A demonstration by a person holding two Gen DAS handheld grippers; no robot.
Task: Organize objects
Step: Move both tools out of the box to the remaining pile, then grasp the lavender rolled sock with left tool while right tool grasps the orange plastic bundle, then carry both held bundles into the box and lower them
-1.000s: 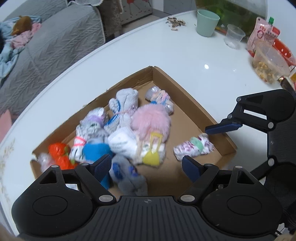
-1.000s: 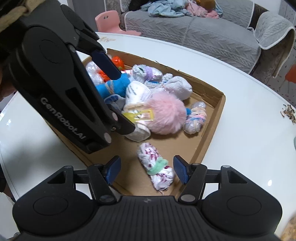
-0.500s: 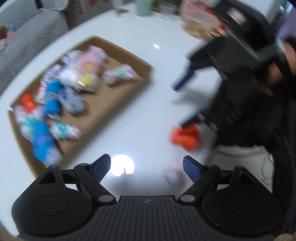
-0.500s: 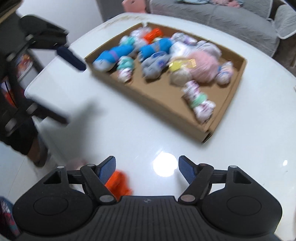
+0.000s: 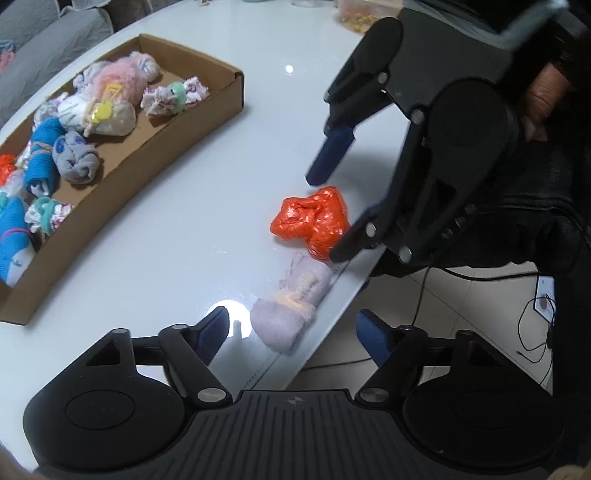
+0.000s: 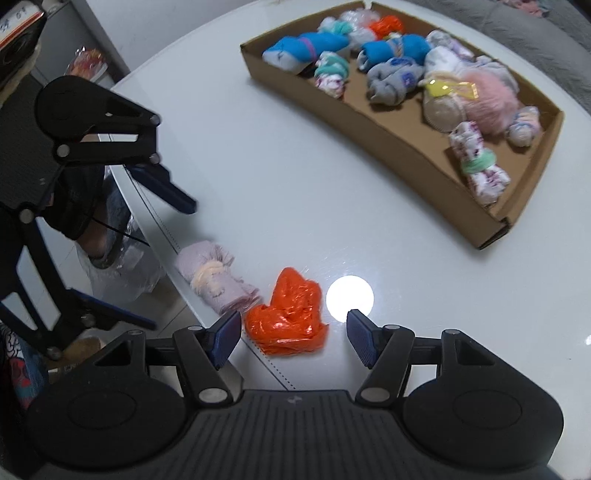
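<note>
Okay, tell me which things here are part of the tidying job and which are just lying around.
Part of the job:
- orange bundle, between the closing right gripper jaws, not pinched
- pale purple roll at the table edge, between the closing left gripper jaws
- cardboard box of rolled socks

Lying about:
- snack bowl
- cables on the floor

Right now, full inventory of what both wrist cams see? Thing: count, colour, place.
table: 1, white, under everything
cardboard tray: 1, brown, far side of the table
rolled sock bundles: many, blue, grey, white and patterned, inside the tray
pompom: 1, pink, inside the tray
orange bundle: 1, orange, near table edge, between the right jaws, untouched
lilac sock roll: 1, pale lilac, at table edge, between the left jaws, untouched
sofa: 1, grey, behind the table
left gripper: black, blue pads, closing
right gripper: black, blue pads, closing
</note>
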